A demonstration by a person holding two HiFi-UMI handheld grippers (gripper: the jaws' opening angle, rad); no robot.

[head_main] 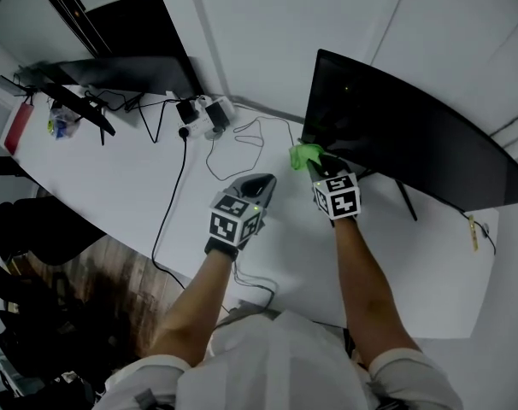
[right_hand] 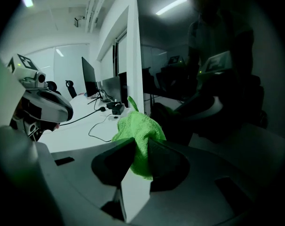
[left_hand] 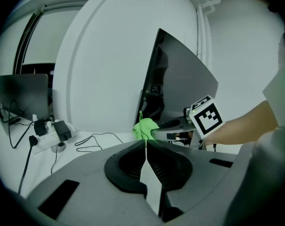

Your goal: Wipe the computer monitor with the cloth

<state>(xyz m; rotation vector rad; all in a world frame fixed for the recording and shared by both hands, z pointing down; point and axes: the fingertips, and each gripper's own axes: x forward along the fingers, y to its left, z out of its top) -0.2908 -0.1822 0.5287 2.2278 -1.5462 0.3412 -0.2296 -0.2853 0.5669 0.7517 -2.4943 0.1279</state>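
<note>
A large dark curved monitor (head_main: 413, 135) stands on the white desk (head_main: 122, 186) at the right. My right gripper (head_main: 314, 162) is shut on a bright green cloth (head_main: 306, 155), held at the monitor's lower left corner. In the right gripper view the green cloth (right_hand: 140, 138) bunches between the jaws, beside the dark screen (right_hand: 203, 55). My left gripper (head_main: 263, 182) hovers over the desk to the left of the monitor, shut with nothing in it. From the left gripper view I see the monitor (left_hand: 180, 84) edge-on, the cloth (left_hand: 143, 128) and the right gripper (left_hand: 154, 133).
A power strip with plugs (head_main: 203, 114) and loose cables (head_main: 233, 148) lie on the desk left of the monitor. A second dark monitor (head_main: 131, 71) stands at the far left. The desk's front edge (head_main: 114, 237) runs below my left arm.
</note>
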